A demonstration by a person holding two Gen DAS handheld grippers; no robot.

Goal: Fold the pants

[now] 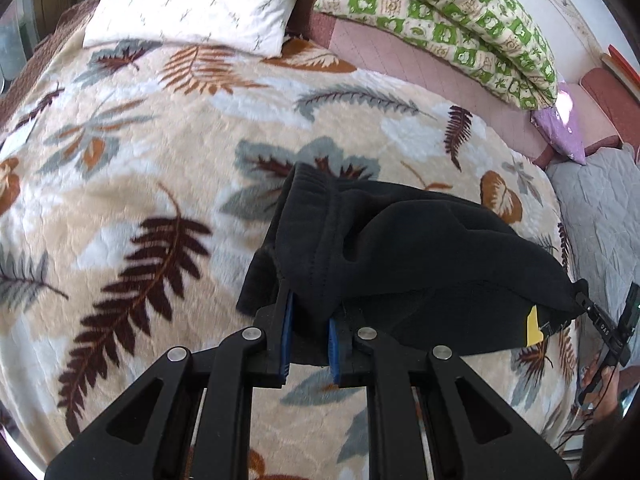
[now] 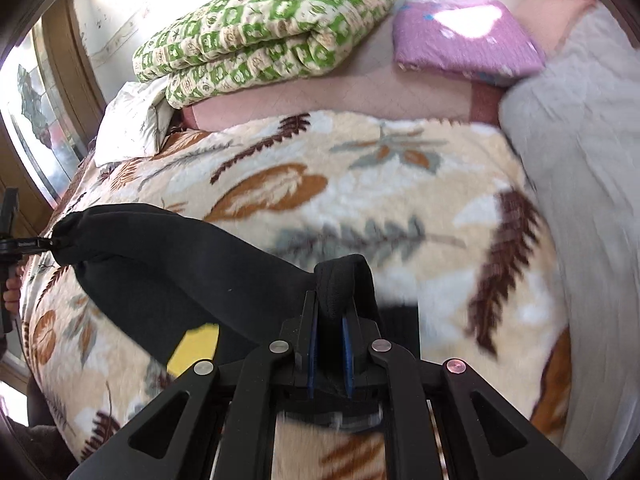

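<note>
Black pants (image 1: 420, 248) hang stretched between both grippers above a leaf-patterned blanket (image 1: 160, 152). My left gripper (image 1: 308, 320) is shut on one end of the black fabric, which bunches up between its blue pads. In the right wrist view my right gripper (image 2: 332, 320) is shut on a folded edge of the pants (image 2: 172, 272). Each view shows the other gripper at its edge: the right one (image 1: 584, 304) pinching the far corner, the left one (image 2: 48, 243) likewise. A yellow tag (image 1: 534, 326) shows under the pants (image 2: 196, 344).
A white pillow (image 1: 192, 0) lies at the head of the bed. A green checked quilt (image 2: 264, 36) and a purple folded cloth (image 2: 464, 40) rest on the pink sheet (image 1: 392, 56) along the wall. A grey quilted cover (image 2: 580, 200) borders the blanket.
</note>
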